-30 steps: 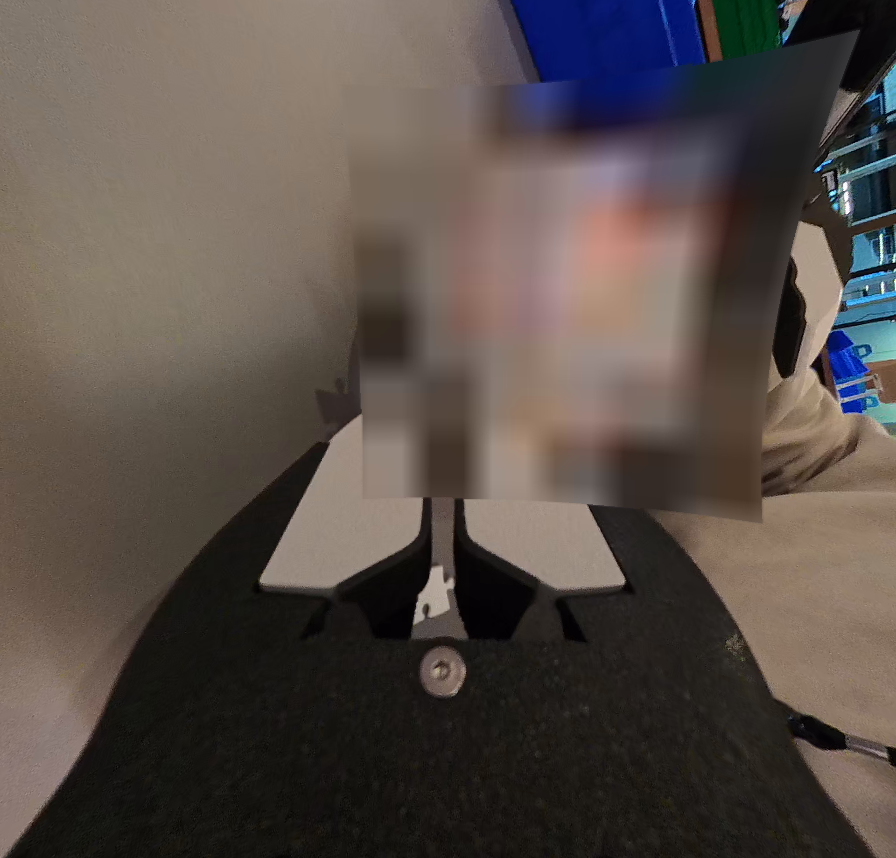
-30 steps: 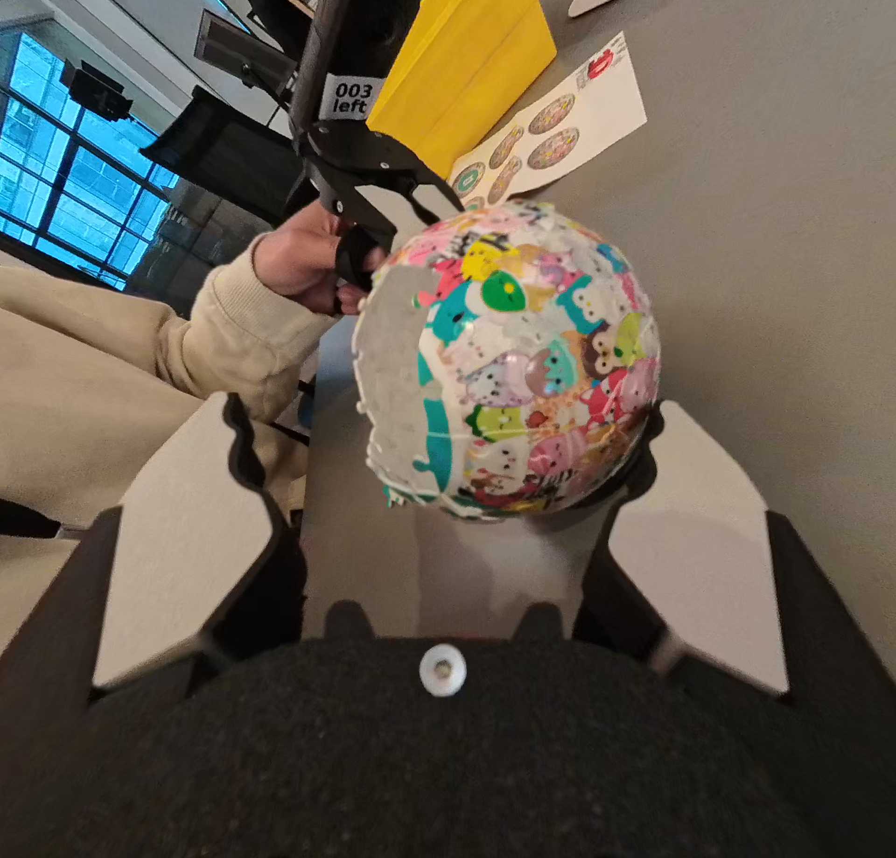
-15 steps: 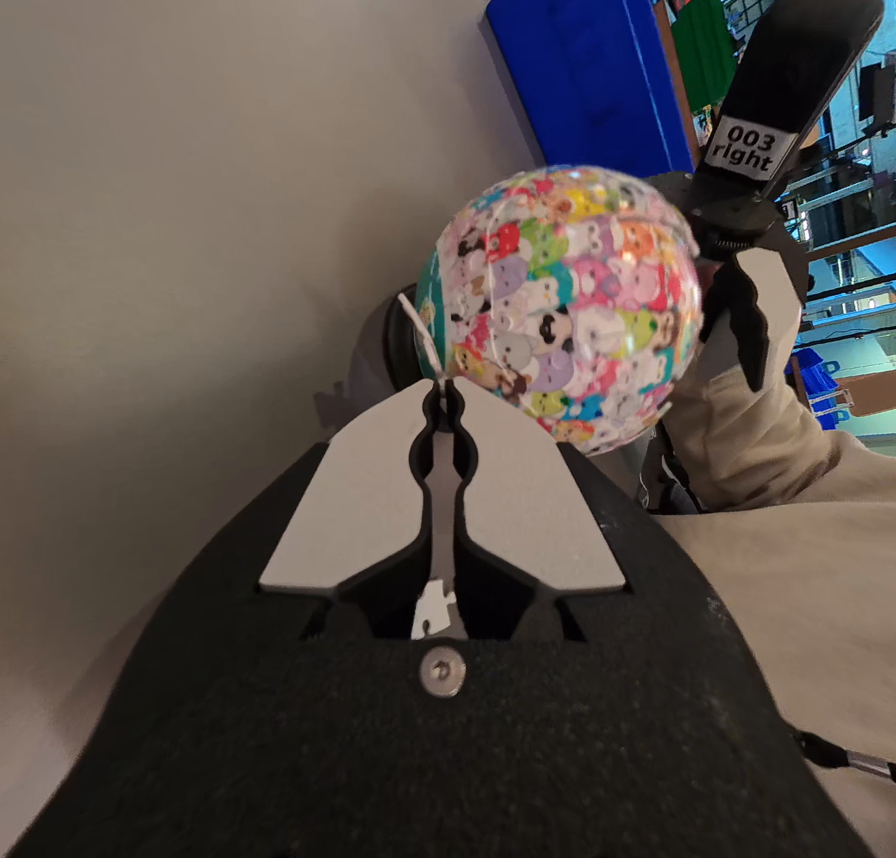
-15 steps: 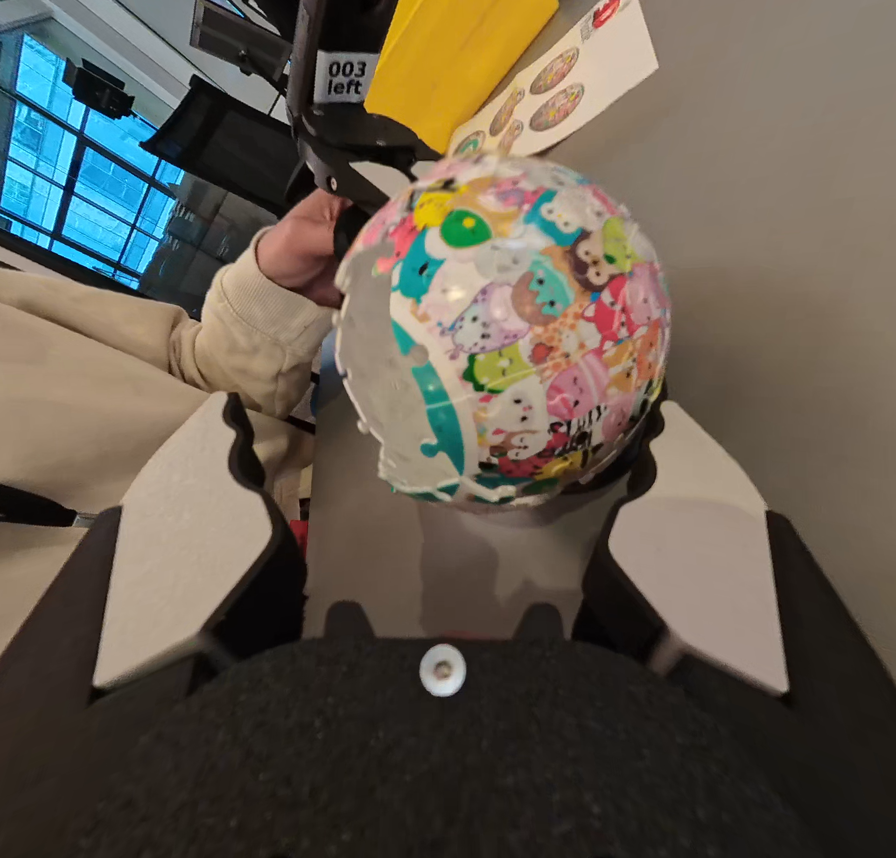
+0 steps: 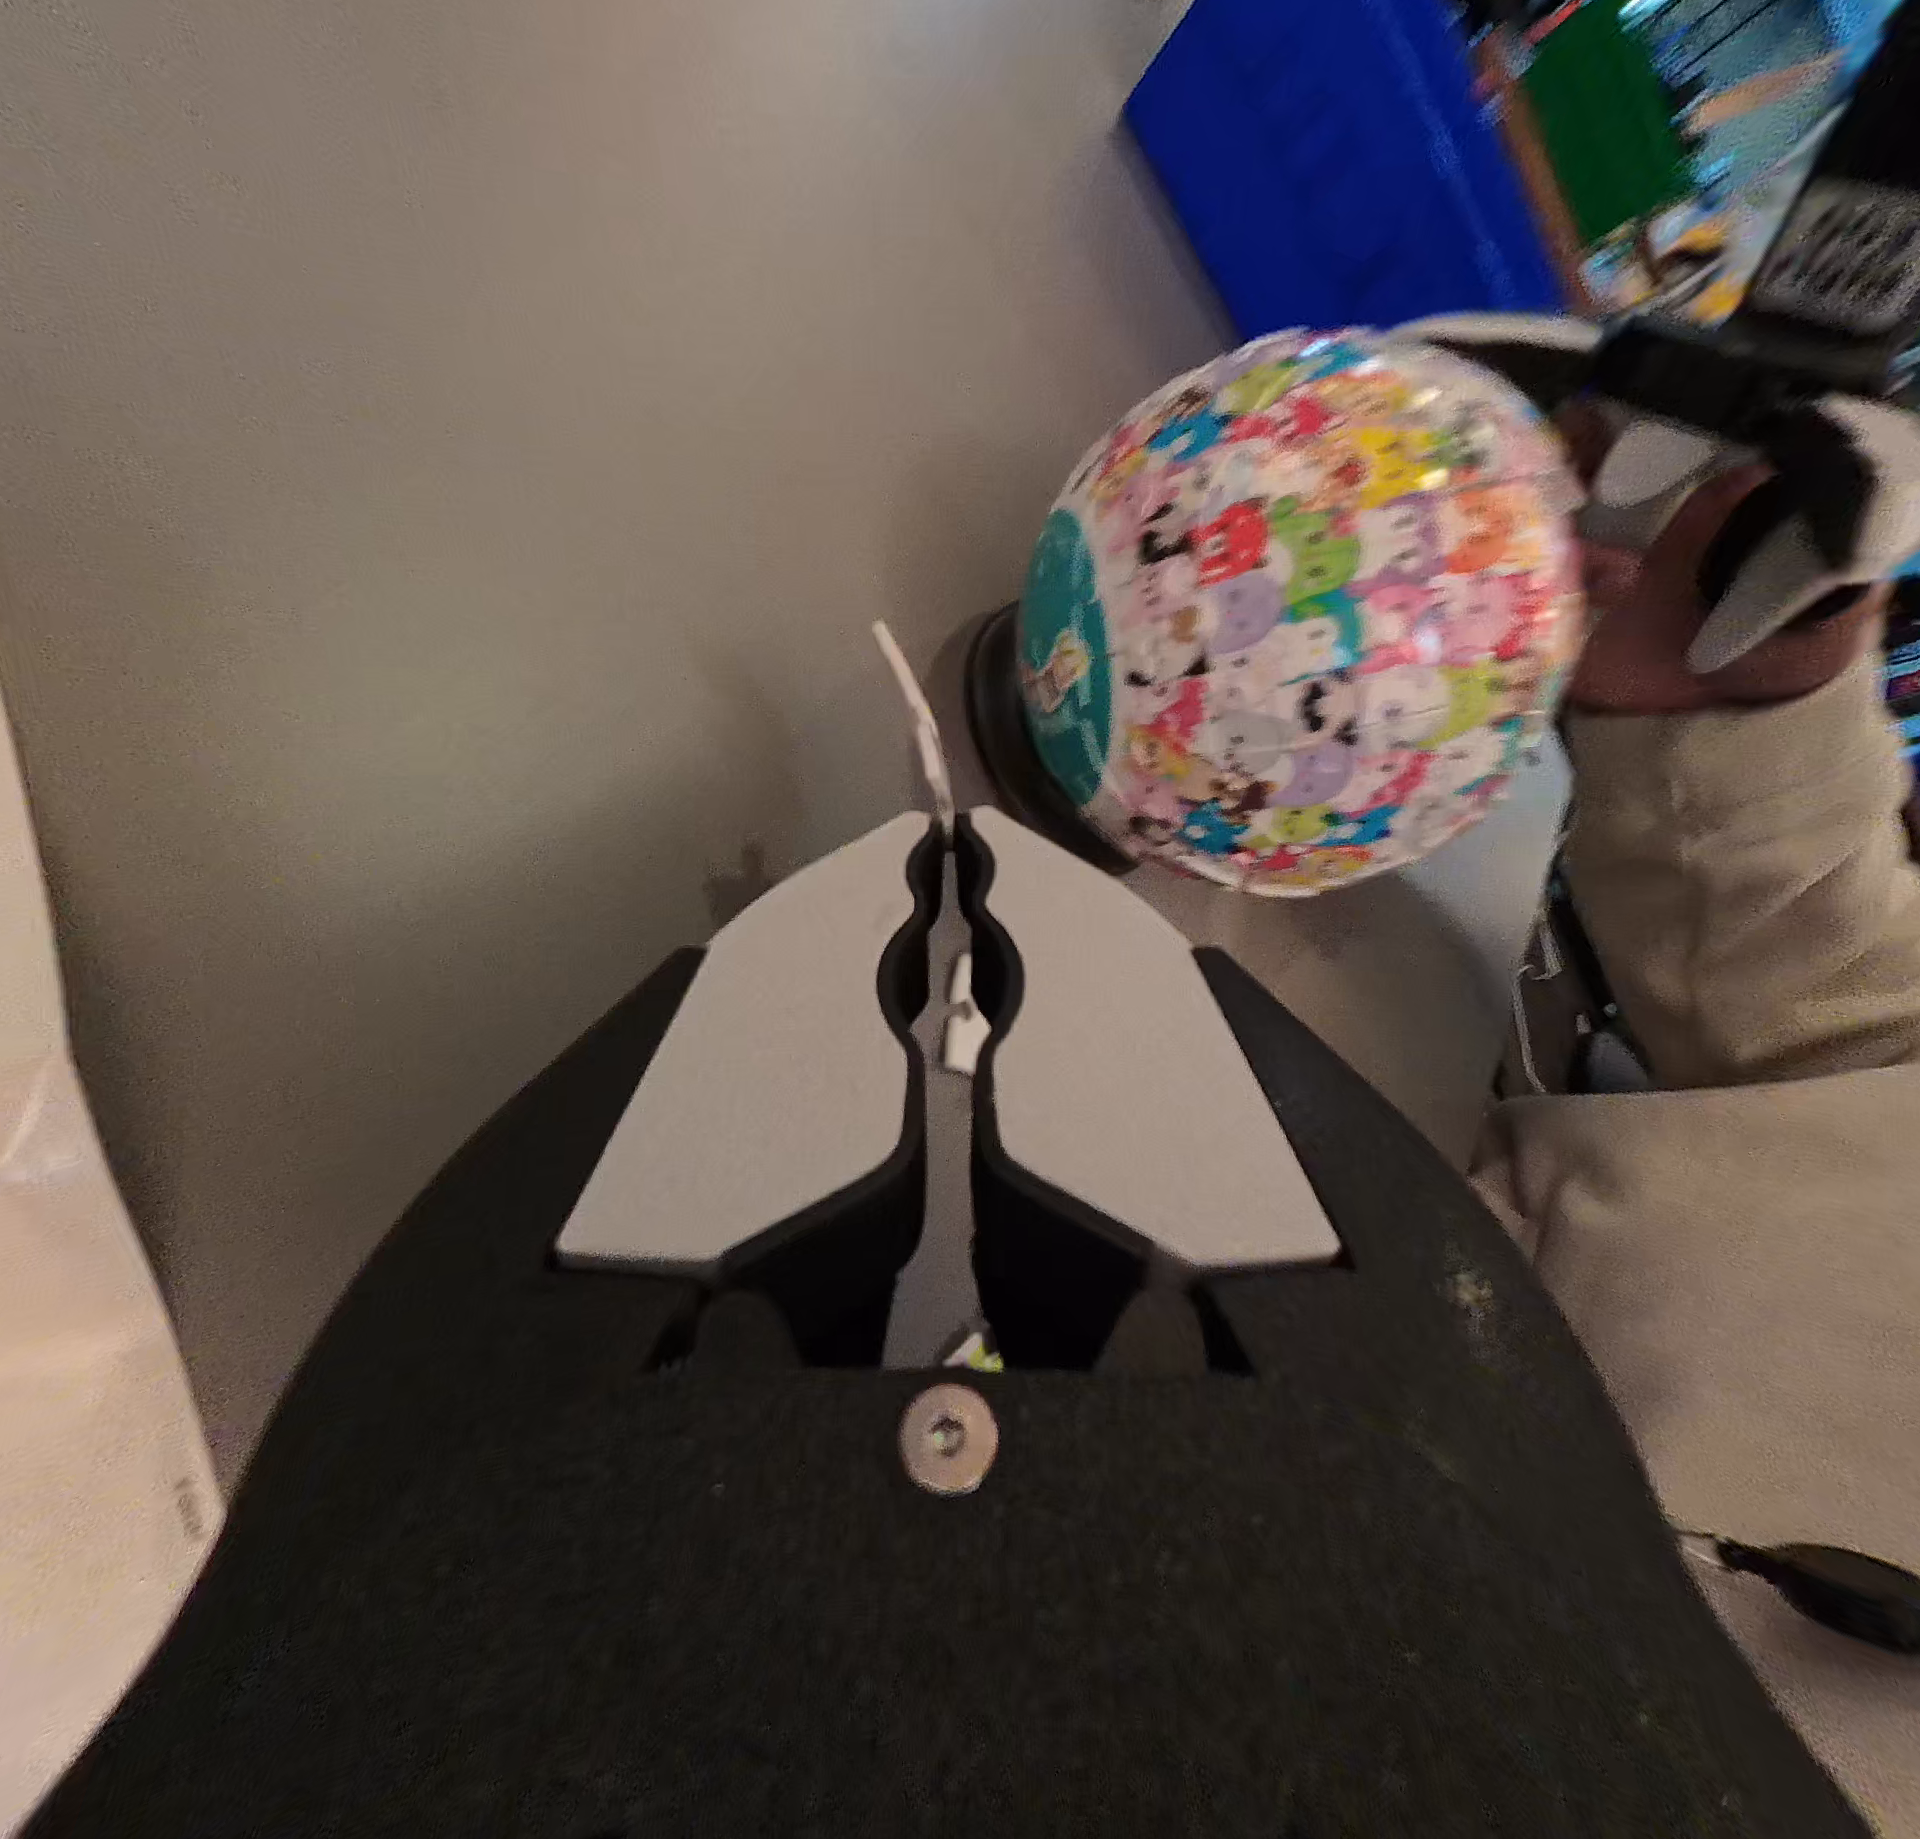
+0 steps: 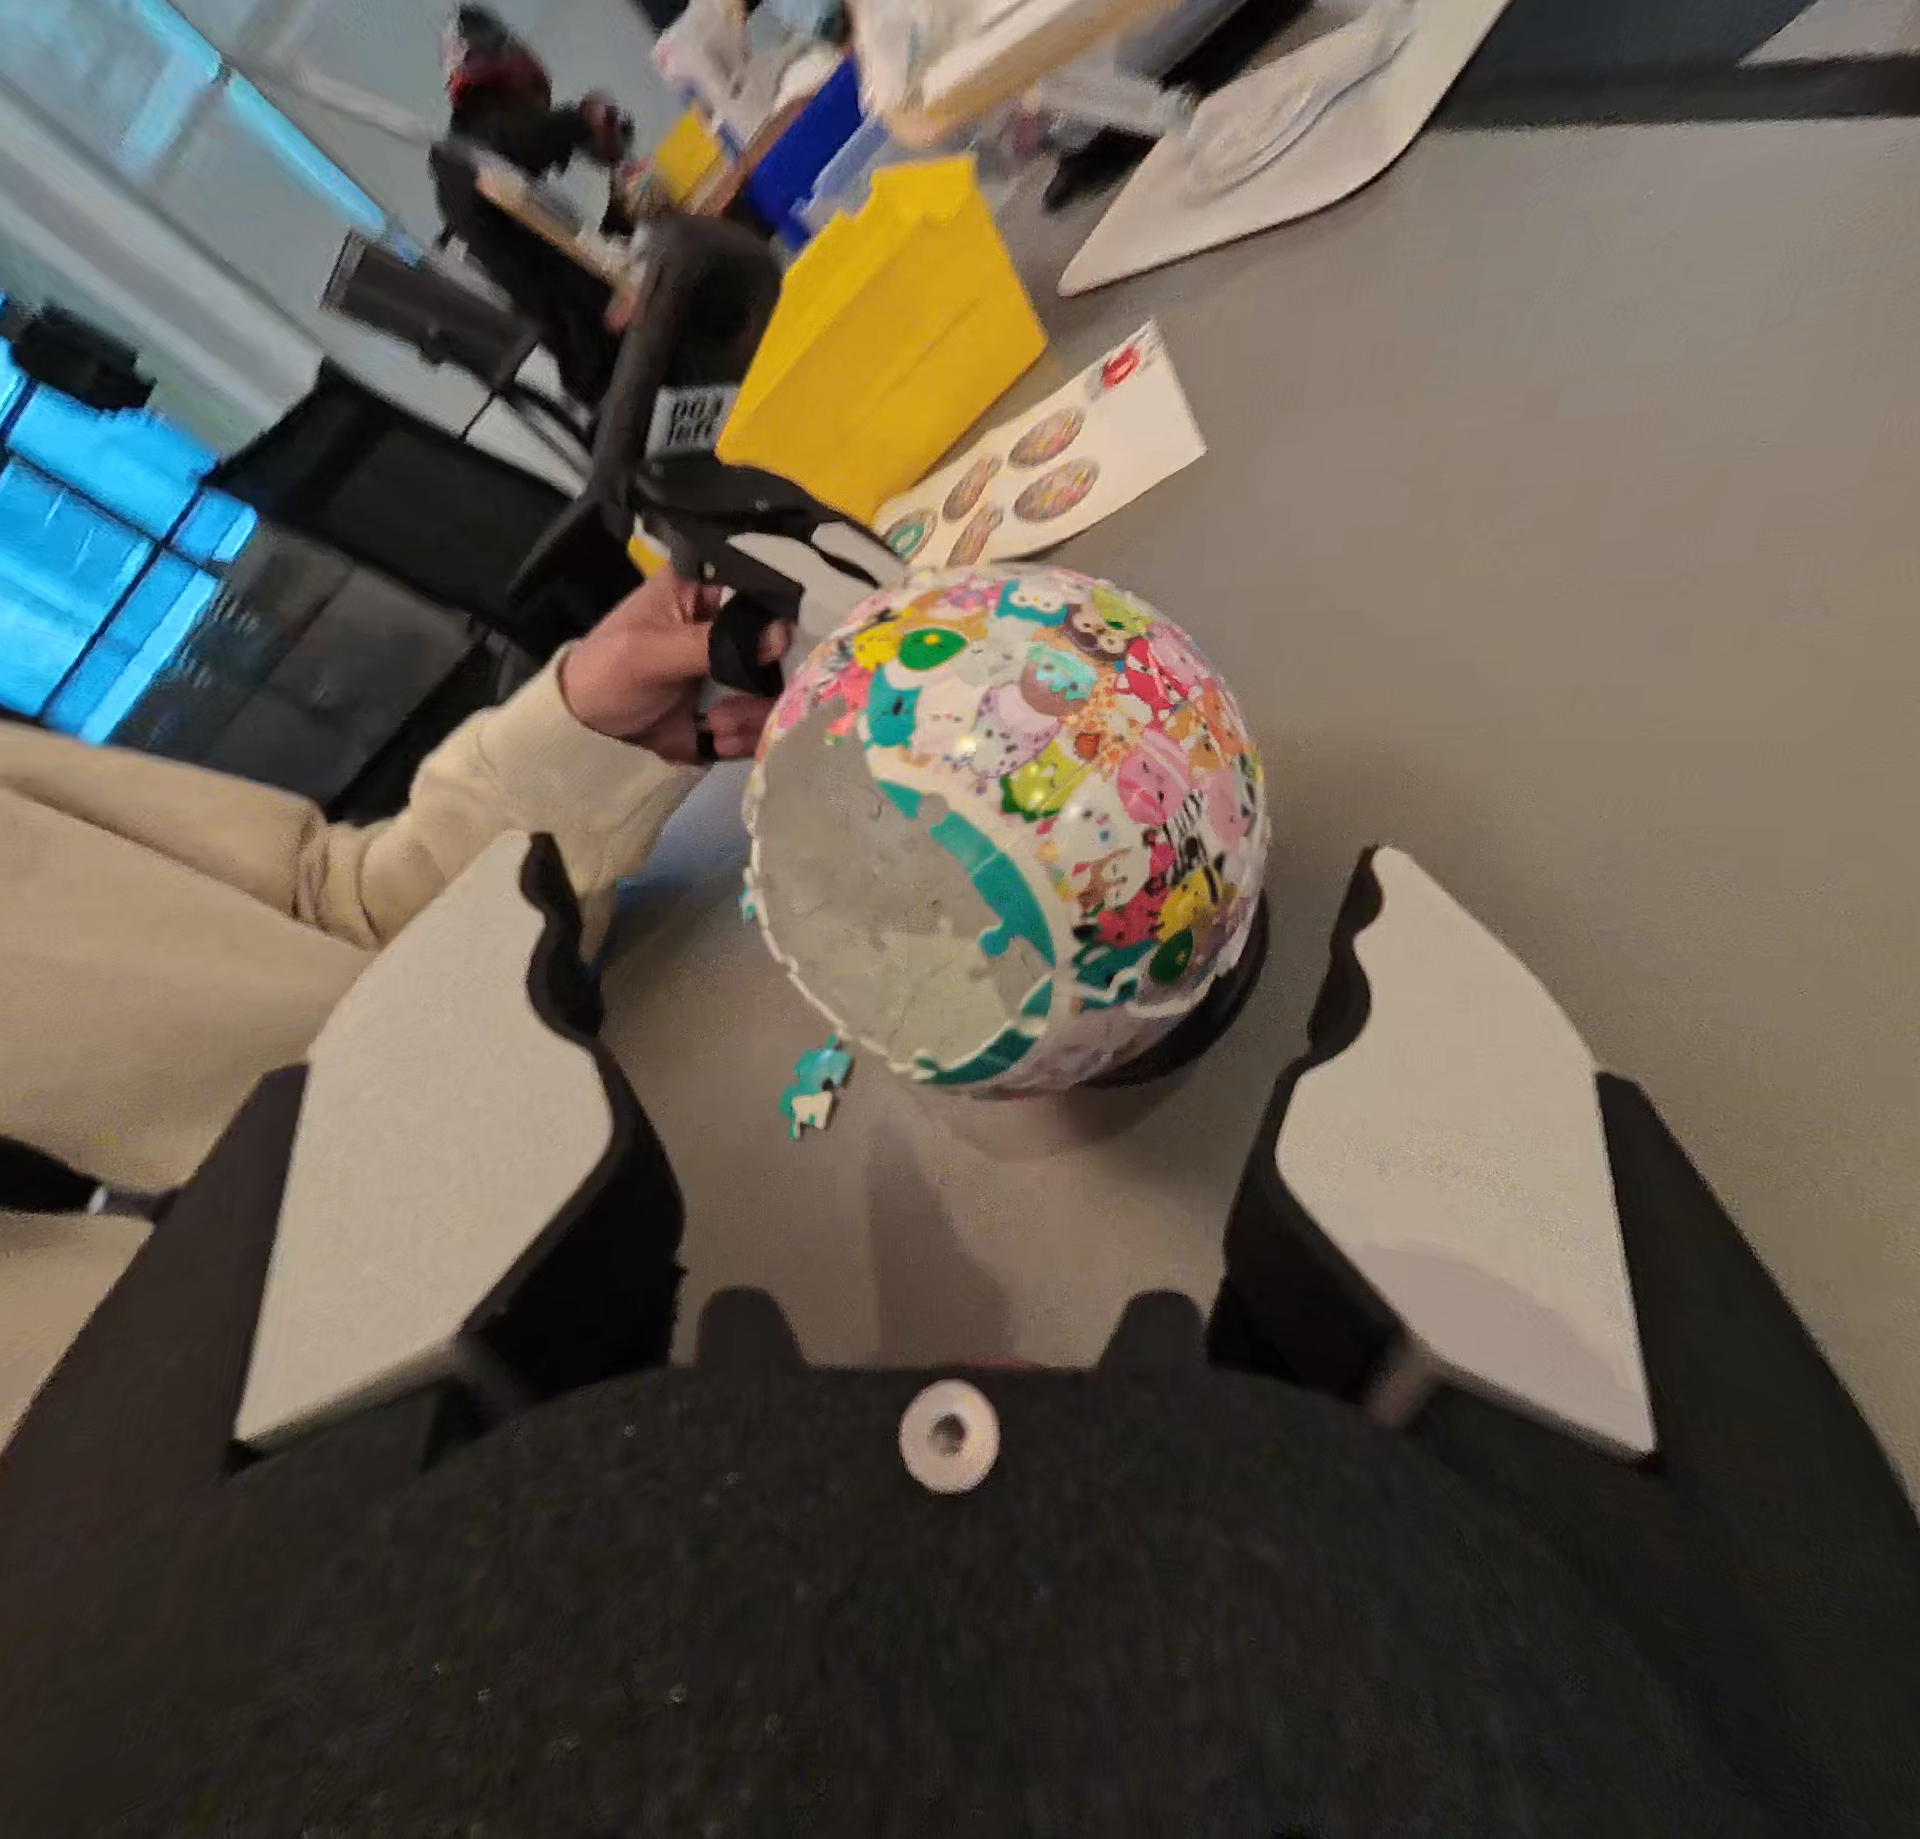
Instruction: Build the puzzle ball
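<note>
While the left gripper (image 5: 951, 839) pinches a puzzle piece (image 5: 914, 724), the puzzle ball (image 6: 1013, 833) (on a black stand) sits beyond the spread right gripper (image 6: 951, 942).

The left black two-finger gripper with pale grey pads (image 5: 951, 839) has its jaws pressed together, pinching a thin white puzzle piece (image 5: 914, 719) edge-on at the tips. The right matching black gripper (image 6: 956, 916) holds its jaws spread wide, gripping nothing.

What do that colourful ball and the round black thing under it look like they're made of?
The puzzle ball looks like glossy printed plastic pieces: highlights glint, and the unfinished gap shows a pale grey, unprinted inner wall. The black stand looks like smooth plastic or rubber; blur leaves that open.
</note>
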Action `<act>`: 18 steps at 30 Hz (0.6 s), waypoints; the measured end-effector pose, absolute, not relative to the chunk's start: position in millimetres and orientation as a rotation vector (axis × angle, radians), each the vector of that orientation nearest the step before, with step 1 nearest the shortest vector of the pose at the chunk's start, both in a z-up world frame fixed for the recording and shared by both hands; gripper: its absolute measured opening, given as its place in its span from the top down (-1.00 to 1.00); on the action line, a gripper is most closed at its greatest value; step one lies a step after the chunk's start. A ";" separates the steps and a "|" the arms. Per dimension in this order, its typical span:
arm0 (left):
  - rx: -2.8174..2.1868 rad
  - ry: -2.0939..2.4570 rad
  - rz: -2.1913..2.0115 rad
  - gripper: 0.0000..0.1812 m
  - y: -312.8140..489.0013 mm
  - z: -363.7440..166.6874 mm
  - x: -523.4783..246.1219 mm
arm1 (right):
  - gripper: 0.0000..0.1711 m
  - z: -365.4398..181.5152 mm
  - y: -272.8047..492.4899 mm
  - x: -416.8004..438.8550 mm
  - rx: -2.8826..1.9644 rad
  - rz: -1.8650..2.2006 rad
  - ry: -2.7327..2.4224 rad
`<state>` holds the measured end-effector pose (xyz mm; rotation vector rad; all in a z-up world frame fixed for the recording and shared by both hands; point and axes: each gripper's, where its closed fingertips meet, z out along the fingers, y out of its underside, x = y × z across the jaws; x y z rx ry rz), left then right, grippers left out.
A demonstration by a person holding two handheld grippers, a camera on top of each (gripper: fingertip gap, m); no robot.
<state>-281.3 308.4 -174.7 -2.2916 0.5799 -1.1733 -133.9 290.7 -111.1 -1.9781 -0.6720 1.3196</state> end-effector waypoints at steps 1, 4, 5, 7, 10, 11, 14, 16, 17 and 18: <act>-2.234 0.575 -1.215 0.99 308.5 -165.5 -281.4 | -0.49 -103.9 288.2 -127.1 -1.967 1.295 -0.596; -2.041 0.654 -1.293 0.99 303.9 -129.2 -273.6 | -0.21 -65.2 264.8 -122.0 -1.799 1.349 -0.354; -1.986 0.689 -1.322 0.99 300.9 -117.0 -269.0 | -0.17 -53.7 254.2 -125.7 -1.738 1.381 -0.291; -1.899 0.741 -1.384 0.99 297.6 -94.5 -259.7 | -0.20 -39.1 231.7 -142.2 -1.658 1.472 -0.210; -1.865 0.827 -1.463 0.99 294.9 -75.9 -246.0 | -0.44 -33.9 219.7 -166.6 -1.627 1.564 -0.078; -1.870 0.850 -1.473 0.99 295.6 -73.7 -241.8 | -0.46 -30.4 220.7 -172.4 -1.602 1.609 -0.027; -1.874 0.934 -1.481 0.99 298.7 -71.9 -228.9 | -0.53 -35.3 234.9 -184.9 -1.616 1.659 0.069; -1.897 0.979 -1.478 0.99 302.5 -75.8 -221.3 | -0.59 -47.5 245.4 -189.5 -1.692 1.641 0.091; -1.894 0.993 -1.483 0.99 304.2 -76.5 -217.8 | -0.59 -47.1 250.2 -189.2 -1.687 1.642 0.111; -1.895 1.004 -1.488 0.99 305.7 -78.1 -214.8 | -0.61 -47.2 254.6 -188.6 -1.690 1.641 0.135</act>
